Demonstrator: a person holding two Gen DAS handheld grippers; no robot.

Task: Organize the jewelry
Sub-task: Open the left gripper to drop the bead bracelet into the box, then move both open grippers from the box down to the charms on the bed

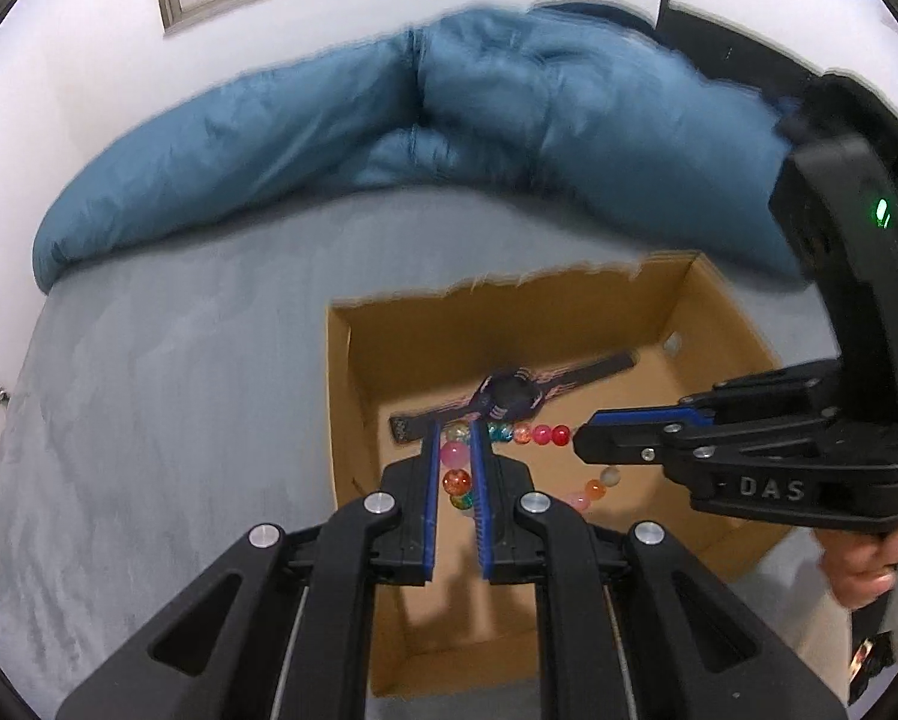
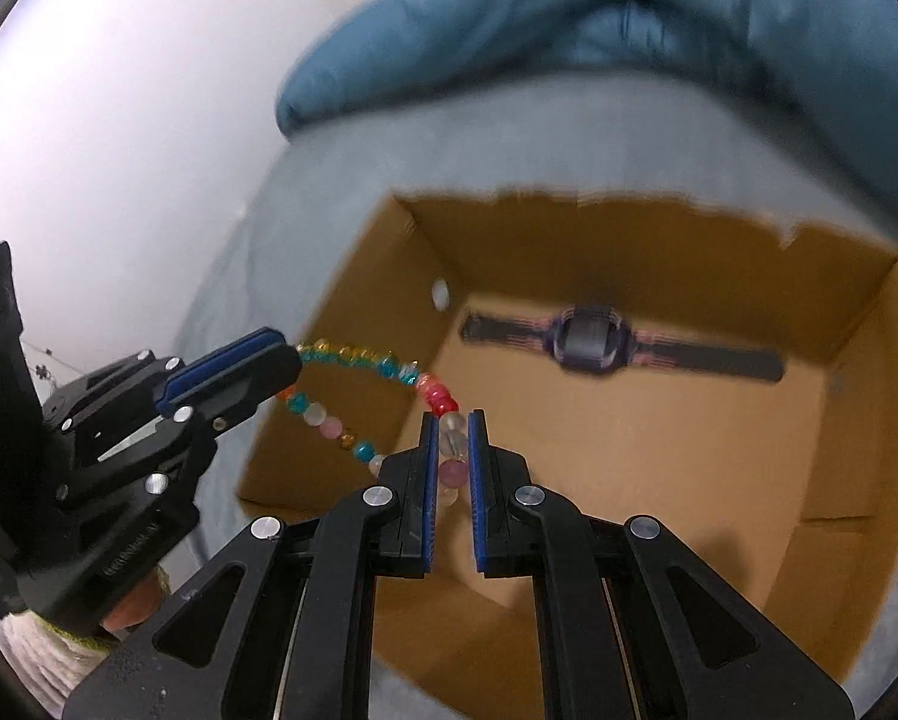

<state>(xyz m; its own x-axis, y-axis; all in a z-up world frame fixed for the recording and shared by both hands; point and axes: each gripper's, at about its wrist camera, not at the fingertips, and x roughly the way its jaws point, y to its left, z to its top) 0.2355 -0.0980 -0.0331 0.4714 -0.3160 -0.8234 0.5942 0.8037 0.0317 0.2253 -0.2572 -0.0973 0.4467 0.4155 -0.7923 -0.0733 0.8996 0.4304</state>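
Observation:
A bracelet of coloured glass beads [image 1: 538,435] [image 2: 353,357] hangs stretched between both grippers above an open cardboard box [image 1: 353,408] [image 2: 856,420]. My left gripper [image 1: 456,429] is shut on one end, with pink and orange beads between its blue pads. It also shows from the side in the right wrist view as the left gripper [image 2: 290,363]. My right gripper [image 2: 453,417] is shut on the other end, clear and pink beads between its pads; in the left wrist view the right gripper [image 1: 580,441] comes in from the right. A dark purple wristwatch [image 1: 508,399] [image 2: 592,342] lies flat on the box floor.
The box stands on a pale grey-blue bed cover [image 1: 179,390] [image 2: 508,138]. A blue quilt [image 1: 449,114] [image 2: 628,36] is bunched along the far side against a white wall. A hand [image 1: 862,564] grips the right tool's handle.

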